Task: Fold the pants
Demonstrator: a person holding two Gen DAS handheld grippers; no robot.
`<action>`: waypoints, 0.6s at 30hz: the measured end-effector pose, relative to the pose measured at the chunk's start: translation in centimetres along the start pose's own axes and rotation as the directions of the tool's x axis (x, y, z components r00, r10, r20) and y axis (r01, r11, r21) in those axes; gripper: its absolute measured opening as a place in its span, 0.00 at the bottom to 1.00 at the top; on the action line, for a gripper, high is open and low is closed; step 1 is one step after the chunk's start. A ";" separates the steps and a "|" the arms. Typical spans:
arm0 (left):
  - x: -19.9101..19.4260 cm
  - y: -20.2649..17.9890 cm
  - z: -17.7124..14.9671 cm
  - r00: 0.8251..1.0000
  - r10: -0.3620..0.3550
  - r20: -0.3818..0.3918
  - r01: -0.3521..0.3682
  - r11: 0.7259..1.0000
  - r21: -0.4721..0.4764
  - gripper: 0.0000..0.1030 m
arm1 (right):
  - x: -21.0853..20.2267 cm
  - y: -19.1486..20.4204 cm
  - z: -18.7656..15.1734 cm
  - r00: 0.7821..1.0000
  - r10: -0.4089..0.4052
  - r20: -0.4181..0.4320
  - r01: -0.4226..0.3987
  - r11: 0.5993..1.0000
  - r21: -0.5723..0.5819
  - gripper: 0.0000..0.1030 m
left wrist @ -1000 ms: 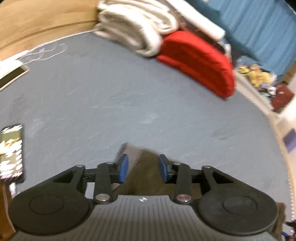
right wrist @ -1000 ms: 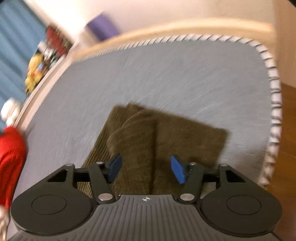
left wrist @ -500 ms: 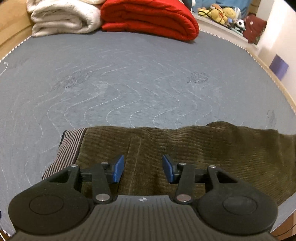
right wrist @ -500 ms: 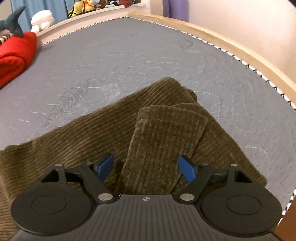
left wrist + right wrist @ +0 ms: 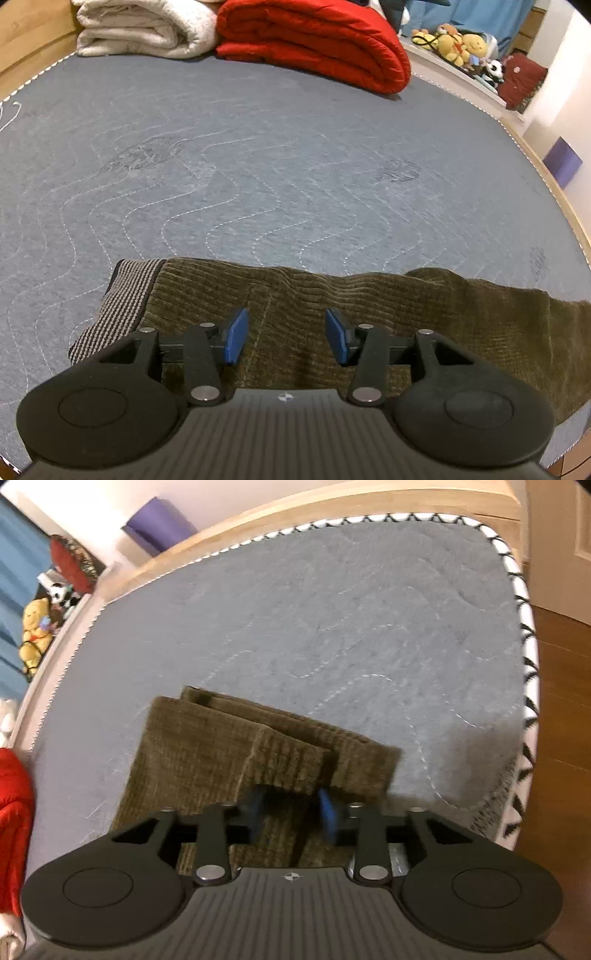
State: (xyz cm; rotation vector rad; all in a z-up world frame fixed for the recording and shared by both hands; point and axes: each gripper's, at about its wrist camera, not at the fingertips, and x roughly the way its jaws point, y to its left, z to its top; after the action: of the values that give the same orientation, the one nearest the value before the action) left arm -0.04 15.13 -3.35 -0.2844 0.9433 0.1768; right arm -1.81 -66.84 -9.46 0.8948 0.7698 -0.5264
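Olive-brown corduroy pants lie across the near edge of a grey quilted mattress. Their striped waistband lining shows at the left end. My left gripper is open and hovers over the waist part, holding nothing. In the right wrist view the leg ends lie stacked and partly folded over. My right gripper is over them, blurred, its jaws narrowed around a raised fold of the cloth.
A folded red duvet and a white blanket lie at the far end of the mattress. Soft toys sit on a ledge beyond. The mattress corner and wooden floor are at my right.
The right gripper has swung toward the mattress corner and its jaws have narrowed over the folded leg ends. The left gripper has stayed open over the waist, shifting only slightly.
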 end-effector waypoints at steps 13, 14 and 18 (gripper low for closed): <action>0.6 8.4 1.5 0.997 0.079 -0.002 -0.077 0.959 -0.272 0.56 | -1.0 1.0 -0.6 0.997 -0.063 0.054 0.063 0.998 -0.002 0.09; 0.5 8.7 1.4 0.998 0.068 0.002 -0.064 0.956 -0.288 0.56 | -1.9 0.9 -0.4 0.995 -0.064 0.077 0.063 0.998 0.021 0.09; -0.4 8.8 1.6 0.994 0.097 0.048 -0.079 0.951 -0.300 0.66 | -5.1 0.0 -0.1 0.973 -0.134 0.186 0.115 0.987 0.110 0.09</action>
State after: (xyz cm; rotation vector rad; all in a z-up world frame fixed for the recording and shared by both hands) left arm -1.44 24.01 -3.62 -0.5130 0.8672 0.4102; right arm -5.00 -66.29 -5.49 0.8754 0.6292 -0.7562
